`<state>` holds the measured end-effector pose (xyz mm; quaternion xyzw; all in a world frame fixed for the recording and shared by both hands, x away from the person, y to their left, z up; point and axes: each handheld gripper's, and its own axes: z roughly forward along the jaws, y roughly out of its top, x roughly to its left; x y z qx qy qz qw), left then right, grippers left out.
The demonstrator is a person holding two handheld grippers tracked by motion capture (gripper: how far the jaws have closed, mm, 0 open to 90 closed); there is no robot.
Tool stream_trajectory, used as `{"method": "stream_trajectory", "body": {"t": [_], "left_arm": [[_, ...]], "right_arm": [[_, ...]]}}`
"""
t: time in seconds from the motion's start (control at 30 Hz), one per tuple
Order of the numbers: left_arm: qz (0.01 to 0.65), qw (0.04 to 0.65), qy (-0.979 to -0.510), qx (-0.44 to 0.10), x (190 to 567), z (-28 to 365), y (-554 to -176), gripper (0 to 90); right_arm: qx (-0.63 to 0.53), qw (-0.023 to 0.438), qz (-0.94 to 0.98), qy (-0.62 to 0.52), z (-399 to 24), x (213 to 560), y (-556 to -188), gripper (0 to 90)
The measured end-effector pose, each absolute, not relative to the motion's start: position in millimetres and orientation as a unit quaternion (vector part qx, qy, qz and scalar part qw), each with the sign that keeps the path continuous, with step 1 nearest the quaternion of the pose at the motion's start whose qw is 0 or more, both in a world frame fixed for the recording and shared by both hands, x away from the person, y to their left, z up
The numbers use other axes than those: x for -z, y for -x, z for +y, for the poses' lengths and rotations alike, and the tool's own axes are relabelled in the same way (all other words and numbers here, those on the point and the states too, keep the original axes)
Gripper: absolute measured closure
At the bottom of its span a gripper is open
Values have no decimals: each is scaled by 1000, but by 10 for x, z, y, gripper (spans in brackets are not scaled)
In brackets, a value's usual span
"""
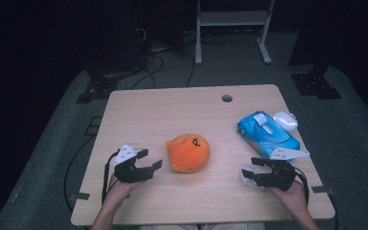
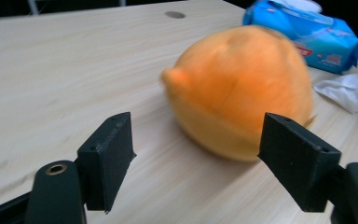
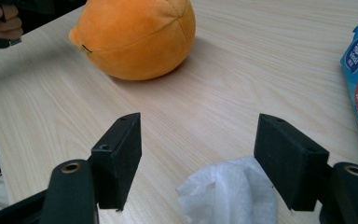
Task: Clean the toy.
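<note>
Both hand-held grippers gape empty; orange plush (image 1: 188, 152), wipes pack (image 1: 267, 135), crumpled tissue (image 3: 228, 196) lie nearby.

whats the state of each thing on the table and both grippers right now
orange plush toy: resting on the table, not held, clear of both grippers
wipes pack: lying flat, lid shut as far as I can tell
white tissue: crumpled on the table, between the right jaws, not pinched
white oval thing: lying beside the pack
left gripper: jaws open, empty, facing the toy
right gripper: jaws open
</note>
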<state>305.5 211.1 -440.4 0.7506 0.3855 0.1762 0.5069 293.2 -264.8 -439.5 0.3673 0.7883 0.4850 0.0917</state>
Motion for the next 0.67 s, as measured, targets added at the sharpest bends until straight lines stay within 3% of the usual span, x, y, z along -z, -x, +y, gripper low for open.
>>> {"method": "stream_trajectory", "body": {"t": [0.2, 0.67], "left_arm": [[406, 502, -737, -199, 4446, 2216, -3067, 198], [412, 495, -738, -203, 4514, 2224, -3076, 174]], "right_arm": [[-519, 65, 764, -378, -2675, 4425, -2931, 322], [-495, 65, 788, -359, -2485, 4509, -2939, 321]]}}
